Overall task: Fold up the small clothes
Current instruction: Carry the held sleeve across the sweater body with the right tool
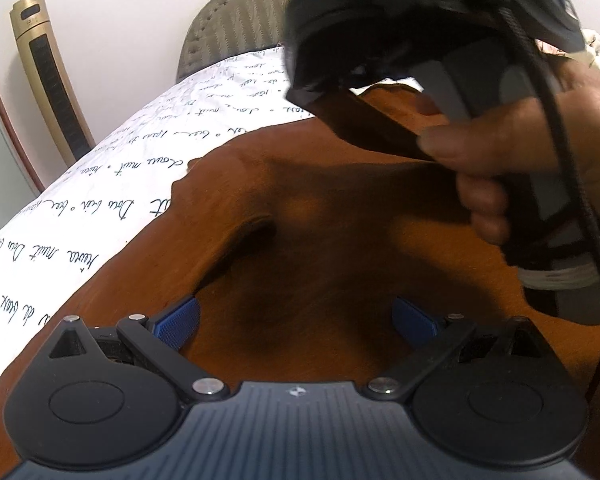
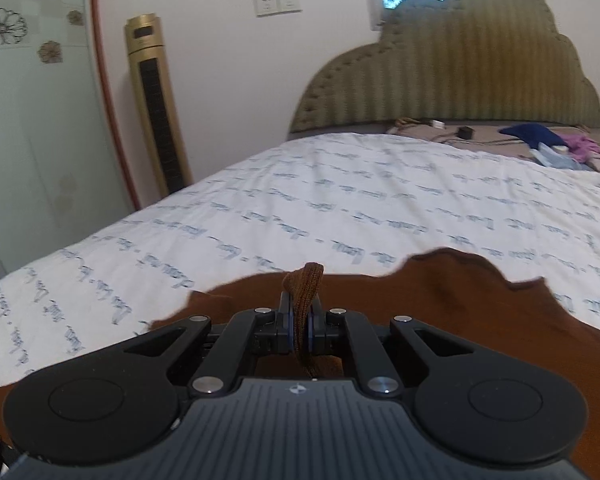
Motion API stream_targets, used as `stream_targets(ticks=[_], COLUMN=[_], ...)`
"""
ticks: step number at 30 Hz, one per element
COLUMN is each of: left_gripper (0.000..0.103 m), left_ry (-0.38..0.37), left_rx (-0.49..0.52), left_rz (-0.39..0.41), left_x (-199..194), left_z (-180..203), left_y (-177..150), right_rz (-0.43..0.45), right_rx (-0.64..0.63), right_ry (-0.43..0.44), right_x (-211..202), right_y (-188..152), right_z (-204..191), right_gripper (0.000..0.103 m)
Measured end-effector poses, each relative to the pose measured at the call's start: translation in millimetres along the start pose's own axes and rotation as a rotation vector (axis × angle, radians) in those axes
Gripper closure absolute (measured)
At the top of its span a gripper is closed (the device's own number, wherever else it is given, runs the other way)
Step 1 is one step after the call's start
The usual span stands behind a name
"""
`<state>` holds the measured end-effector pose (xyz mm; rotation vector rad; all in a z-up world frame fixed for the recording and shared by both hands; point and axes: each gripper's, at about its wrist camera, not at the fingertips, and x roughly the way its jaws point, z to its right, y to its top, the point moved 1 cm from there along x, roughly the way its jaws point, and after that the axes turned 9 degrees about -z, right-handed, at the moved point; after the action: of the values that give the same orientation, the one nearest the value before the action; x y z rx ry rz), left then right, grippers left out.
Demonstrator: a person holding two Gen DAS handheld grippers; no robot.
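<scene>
A brown garment (image 1: 320, 208) lies spread on the bed's white sheet with script print (image 1: 100, 184). My left gripper (image 1: 296, 316) is open, its blue pads (image 1: 178, 322) wide apart just above the cloth, holding nothing. In the right wrist view my right gripper (image 2: 300, 330) is shut on a ribbed fold of the brown garment (image 2: 306, 280), which sticks up between the pads; the rest of the garment (image 2: 440, 292) lies below. The right gripper's body and the hand holding it (image 1: 500, 148) show in the left wrist view, above the cloth at upper right.
A padded olive headboard (image 2: 460, 72) stands at the far end of the bed. A gold tower fan (image 2: 156, 104) stands by the wall at left. Blue and purple clothes (image 2: 552, 140) and small items lie near the headboard at right.
</scene>
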<state>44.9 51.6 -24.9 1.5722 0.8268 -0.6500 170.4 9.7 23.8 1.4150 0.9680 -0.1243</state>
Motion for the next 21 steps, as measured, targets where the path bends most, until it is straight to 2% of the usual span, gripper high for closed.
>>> stream_targets(ticks=[6,14,17,19,21], left_gripper=[0.0,0.0,0.0,0.0,0.0], left_ry=[0.012,0.028,0.04,0.045,0.049], left_rx=[-0.012,-0.026,-0.037,-0.045,-0.053], left_rz=[-0.003,-0.003,0.002,0.0,0.0], left_x=[-2.0,-10.1,-16.4,-20.3,-24.4], left_z=[-7.1,-13.7,-16.8,-20.0,-24.0], left_y=[-3.3,-10.2,-13.0,-14.8,-17.1], right_rz=[-0.026,-0.07,-0.115,-0.149,-0.155], right_rx=[-0.011,0.012,0.02,0.029,0.036], right_ry=[0.002,0.076,0.125,0.163,0.186], right_x=[17.1,34.4,42.4,46.5,43.8], right_y=[3.7,0.0,-0.4,-2.4,-3.8], right_z=[-11.8,-18.7,-17.3,-16.1,-16.1], right_gripper=[0.091,0.091,0.087,0.079,0.051])
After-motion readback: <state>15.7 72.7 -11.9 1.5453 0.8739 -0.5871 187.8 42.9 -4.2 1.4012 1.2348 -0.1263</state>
